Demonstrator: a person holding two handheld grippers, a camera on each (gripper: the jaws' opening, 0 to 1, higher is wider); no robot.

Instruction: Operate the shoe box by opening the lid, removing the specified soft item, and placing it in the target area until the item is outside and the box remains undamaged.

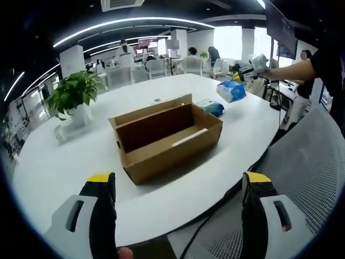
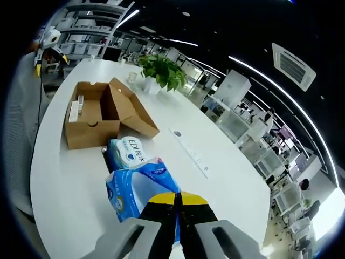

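Note:
The brown cardboard shoe box [image 1: 167, 137] stands open on the white table [image 1: 64, 167], its lid flap raised at the back. My left gripper [image 1: 179, 186] hovers open in front of it, nothing between its yellow-tipped fingers. My right gripper [image 2: 178, 200] is shut on a soft blue tissue pack [image 2: 137, 186]. From the left gripper view that pack [image 1: 232, 90] hangs over the table's far right, under the right gripper [image 1: 259, 62]. A second blue pack [image 2: 126, 151] lies on the table against the box [image 2: 102, 110]. A pale strip [image 2: 74, 110] lies inside the box.
A potted plant [image 1: 75, 94] stands on the table to the left of the box. A grey mesh chair [image 1: 307, 178] sits close at the right. A long white strip [image 2: 188, 145] lies flat on the table beyond the packs. Office desks and chairs fill the background.

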